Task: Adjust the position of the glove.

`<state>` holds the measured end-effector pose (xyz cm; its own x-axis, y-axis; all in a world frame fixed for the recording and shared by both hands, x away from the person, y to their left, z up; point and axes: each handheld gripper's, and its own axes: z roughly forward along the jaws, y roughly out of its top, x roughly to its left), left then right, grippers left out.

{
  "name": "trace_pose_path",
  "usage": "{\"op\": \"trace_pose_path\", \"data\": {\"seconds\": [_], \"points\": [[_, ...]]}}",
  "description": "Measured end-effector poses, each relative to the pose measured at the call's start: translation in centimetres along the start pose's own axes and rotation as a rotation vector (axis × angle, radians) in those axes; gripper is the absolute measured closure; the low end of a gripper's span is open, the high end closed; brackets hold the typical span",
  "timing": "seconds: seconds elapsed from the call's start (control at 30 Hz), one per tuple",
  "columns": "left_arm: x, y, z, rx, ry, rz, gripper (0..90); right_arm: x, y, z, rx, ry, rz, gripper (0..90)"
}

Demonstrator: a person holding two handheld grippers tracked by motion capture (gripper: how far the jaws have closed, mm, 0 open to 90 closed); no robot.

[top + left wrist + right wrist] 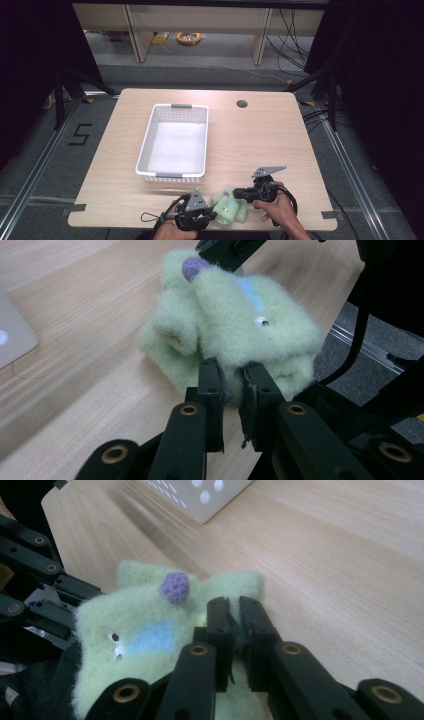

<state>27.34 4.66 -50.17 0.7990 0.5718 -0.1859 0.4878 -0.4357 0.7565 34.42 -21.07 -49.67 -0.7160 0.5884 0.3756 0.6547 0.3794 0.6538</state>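
Both pairs of jaws are pinched shut on a fuzzy pale-green plush toy (229, 205): left gripper (233, 390) on its left side, right gripper (235, 625) on its right. The toy lies at the wooden table's (260, 135) near edge, near a white perforated plastic basket (175, 142).

Toy (235, 325) underside hidden against bench (75, 300). Basket (200, 495) cut by top edge. Hands (280, 212) cropped at bottom edge. Plush pinched between jaws unseen.

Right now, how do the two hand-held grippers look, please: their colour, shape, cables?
Both are black. The left gripper and right gripper each carry a grey three-cornered plate on top, and a black cable trails from each. The jaws are flat black pads on jointed bars with brass-coloured pivot rings. No sleeves show.
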Motion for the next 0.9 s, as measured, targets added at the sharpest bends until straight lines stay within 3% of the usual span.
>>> {"op": "trace_pose_path", "data": {"seconds": [0.03,0.13,0.17,0.2,0.27,0.3,0.43,0.47,0.5,0.57,0.6,0.63,0.67,0.7,0.73,0.77,0.83,0.87,0.9], "points": [[0.2,0.1,-0.1,0.007,0.008,0.033,80.2,0.2,0.0,-0.2,0.001,-0.007,-0.014,85.9],[0.1,0.2,-0.4,0.009,0.002,0.028,81.0,0.7,0.2,-0.5,-0.011,-0.002,-0.033,86.4],[0.1,0.4,-0.6,-0.024,-0.015,-0.005,81.3,1.4,0.4,-1.1,-0.041,-0.021,-0.046,86.4],[0.1,0.6,-0.8,-0.031,-0.007,-0.009,81.5,1.6,0.4,-1.4,-0.044,-0.014,-0.061,86.4],[0.5,1.2,-1.5,-0.048,0.000,-0.001,81.7,2.4,0.3,-2.3,-0.058,-0.025,-0.048,86.4],[0.6,1.5,-1.7,-0.074,0.000,-0.018,81.9,2.7,0.2,-2.6,-0.071,-0.025,-0.044,86.4],[1.6,2.7,-2.2,-0.109,0.031,0.000,82.4,3.5,-0.9,-3.8,-0.129,-0.027,-0.028,86.4],[1.7,3.0,-2.1,-0.108,0.032,-0.011,82.5,3.7,-1.2,-3.9,-0.142,-0.021,-0.020,86.4],[2.0,3.2,-2.0,-0.093,0.027,0.012,82.6,4.0,-1.5,-4.1,-0.150,-0.018,-0.002,86.4],[2.1,3.5,-1.5,-0.083,0.032,0.014,82.7,4.5,-2.2,-4.3,-0.168,-0.033,-0.019,86.5],[2.1,3.7,-1.1,-0.088,0.032,0.007,82.7,4.8,-2.4,-4.3,-0.172,-0.027,0.000,86.5],[2.3,3.8,-1.0,-0.062,0.028,0.030,82.7,4.8,-2.6,-4.3,-0.171,-0.034,-0.019,86.5],[2.2,3.9,-0.7,-0.060,0.028,0.020,82.7,5.1,-2.9,-4.3,-0.168,-0.037,0.015,86.5],[2.3,4.1,-0.3,-0.069,0.021,0.020,82.8,5.2,-3.1,-4.2,-0.170,-0.042,0.018,86.5],[2.4,4.2,-0.3,-0.049,0.020,0.026,82.8,5.0,-3.2,-4.2,-0.164,-0.057,-0.011,86.5],[2.4,4.2,0.0,-0.057,0.019,-0.007,82.8,5.1,-3.4,-4.0,-0.155,-0.056,0.005,86.5],[2.6,4.2,0.0,-0.055,0.016,0.011,82.7,5.0,-3.7,-3.6,-0.148,-0.052,0.008,86.4],[2.7,4.2,0.2,-0.053,0.012,-0.001,82.7,4.8,-3.8,-3.4,-0.152,-0.053,-0.006,86.4],[2.8,4.1,0.2,-0.039,0.008,0.005,82.7,5.4,-3.9,-3.4,-0.121,-0.039,0.077,86.4]]}}
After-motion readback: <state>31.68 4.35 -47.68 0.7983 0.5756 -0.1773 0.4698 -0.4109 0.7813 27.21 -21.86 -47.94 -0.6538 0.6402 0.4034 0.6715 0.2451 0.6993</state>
